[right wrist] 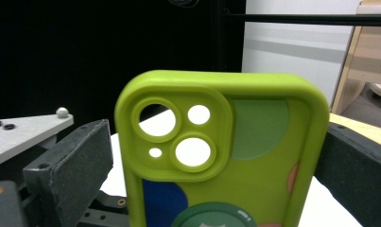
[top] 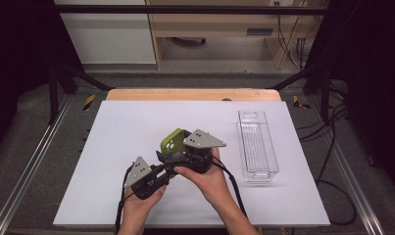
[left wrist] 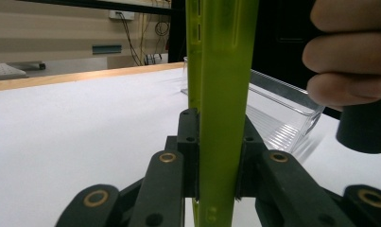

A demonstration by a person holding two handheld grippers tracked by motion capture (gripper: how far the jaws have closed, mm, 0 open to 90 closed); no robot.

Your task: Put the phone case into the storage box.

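Bright, even overhead light on white table (top: pixel 136 147); soft, faint shadows. Dark, murky surround at both sides. Close-up green phone case (left wrist: pixel 221 94) slightly soft; fingers (left wrist: pixel 349 52) blurred at upper right corner.

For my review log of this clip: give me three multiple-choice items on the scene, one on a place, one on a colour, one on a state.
1. Where is the clear tray?
A. Right side of the table
B. Left side
C. On the floor
2. What is the phone case's main colour?
A. Red
B. Green
C. White
3. What is the left claw doing?
A. Open over the tray
B. Lying flat
C. Clamped on the case's edges

A: it stands right of the hands.
B: lime green shell.
C: pads press both sides.
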